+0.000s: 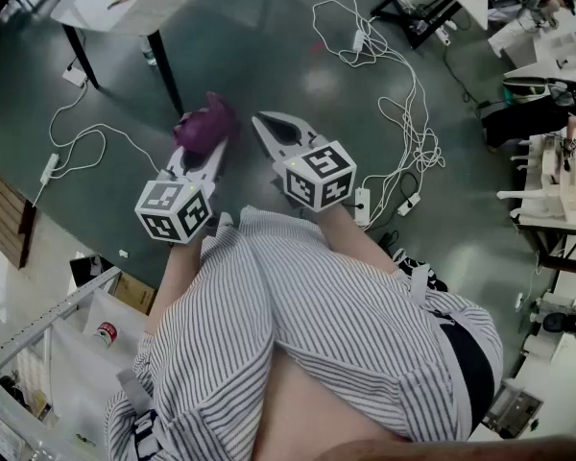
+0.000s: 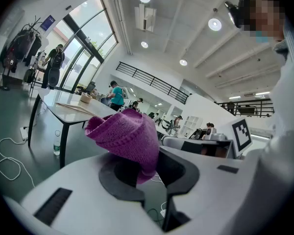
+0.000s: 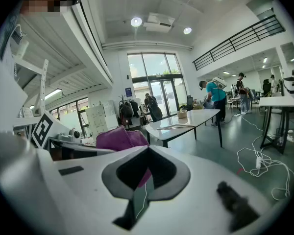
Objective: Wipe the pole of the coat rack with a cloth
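A purple knitted cloth is bunched up in my left gripper, which is shut on it; the cloth bulges above the jaws of the left gripper in the left gripper view. My right gripper is held close beside it on the right, shut, with nothing between its jaws. From the right gripper view the cloth shows just to the left. Both grippers hang over the grey floor in front of a striped shirt. A coat rack hung with dark coats stands far off by the windows.
A white table on dark legs stands ahead to the left, a water bottle on the floor under it. White cables and power strips trail over the floor ahead and right. Shelving and seated people are at the right.
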`<state>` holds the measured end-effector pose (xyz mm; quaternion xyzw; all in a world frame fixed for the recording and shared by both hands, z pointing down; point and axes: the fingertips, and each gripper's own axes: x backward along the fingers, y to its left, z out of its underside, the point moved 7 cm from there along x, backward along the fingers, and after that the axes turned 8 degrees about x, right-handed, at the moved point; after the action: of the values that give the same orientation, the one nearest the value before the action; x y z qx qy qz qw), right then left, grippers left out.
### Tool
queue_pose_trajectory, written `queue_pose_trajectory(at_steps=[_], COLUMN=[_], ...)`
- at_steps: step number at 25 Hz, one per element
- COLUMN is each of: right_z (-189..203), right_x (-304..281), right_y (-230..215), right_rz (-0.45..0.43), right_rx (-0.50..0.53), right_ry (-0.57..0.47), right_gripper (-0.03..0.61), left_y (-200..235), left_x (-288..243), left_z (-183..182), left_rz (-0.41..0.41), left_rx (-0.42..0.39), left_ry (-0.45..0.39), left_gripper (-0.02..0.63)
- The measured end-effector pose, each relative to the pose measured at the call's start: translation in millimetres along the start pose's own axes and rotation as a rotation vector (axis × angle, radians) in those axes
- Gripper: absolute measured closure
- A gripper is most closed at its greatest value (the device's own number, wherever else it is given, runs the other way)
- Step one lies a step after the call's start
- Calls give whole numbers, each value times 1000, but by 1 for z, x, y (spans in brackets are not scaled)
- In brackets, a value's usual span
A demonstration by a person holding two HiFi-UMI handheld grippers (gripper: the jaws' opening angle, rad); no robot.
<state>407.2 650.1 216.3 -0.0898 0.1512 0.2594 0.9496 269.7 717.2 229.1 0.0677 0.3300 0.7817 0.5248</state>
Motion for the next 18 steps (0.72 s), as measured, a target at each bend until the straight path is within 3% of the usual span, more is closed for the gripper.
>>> queue_pose_trajectory(at_steps=[18], right_z=[9], right_x=[5], right_y=[-13], right_rz=[-43], right_rx=[-64], right_ry=[-22], right_gripper=[565], left_y=[-6], left_x=[-15], left_z=[3], left_rz=[-17], left_rx=[6], left_ry=[-1], left_gripper=[534])
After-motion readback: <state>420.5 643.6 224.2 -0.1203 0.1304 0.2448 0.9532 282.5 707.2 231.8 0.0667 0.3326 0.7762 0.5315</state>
